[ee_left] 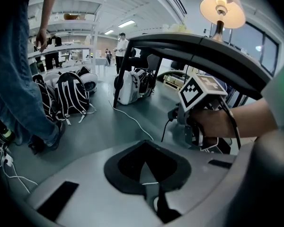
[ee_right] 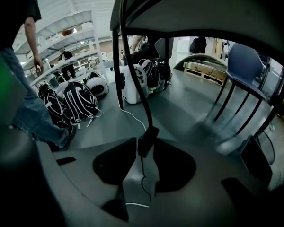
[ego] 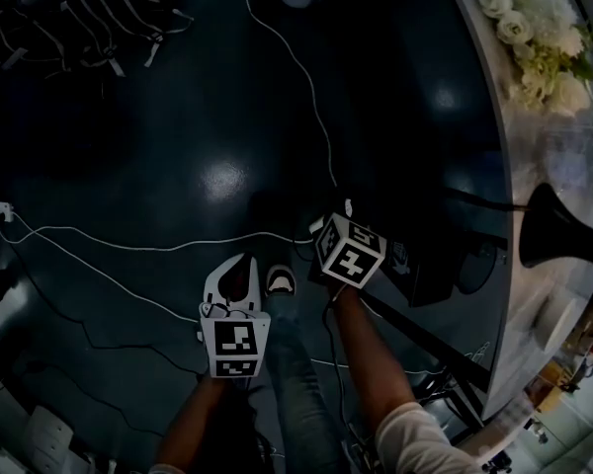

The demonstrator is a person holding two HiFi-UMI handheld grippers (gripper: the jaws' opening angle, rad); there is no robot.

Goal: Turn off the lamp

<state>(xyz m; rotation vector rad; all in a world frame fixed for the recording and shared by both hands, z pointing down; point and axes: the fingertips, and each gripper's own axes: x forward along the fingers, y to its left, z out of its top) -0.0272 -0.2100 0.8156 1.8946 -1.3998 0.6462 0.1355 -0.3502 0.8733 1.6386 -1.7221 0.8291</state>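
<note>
The lamp (ee_left: 222, 7) stands lit on the round table, high in the left gripper view. Its black cord hangs down under the table and carries an inline switch (ee_right: 147, 141). My right gripper (ee_right: 145, 151) is open with the switch in the gap between its jaws, and the pads do not press on it. In the head view only its marker cube (ego: 351, 250) shows clearly, close to the table's edge (ego: 494, 166). My left gripper (ee_left: 143, 163) is lower and to the left (ego: 239, 262), with its jaws together on nothing.
A white cable (ego: 158, 247) runs across the dark floor. White flowers (ego: 539, 28) and a dark flared object (ego: 558, 233) are on the table. Backpacks (ee_left: 66, 96) lie on the floor, with people standing beyond them. A blue chair (ee_right: 246, 65) stands to the right, and a shoe (ego: 281, 280) shows between the grippers.
</note>
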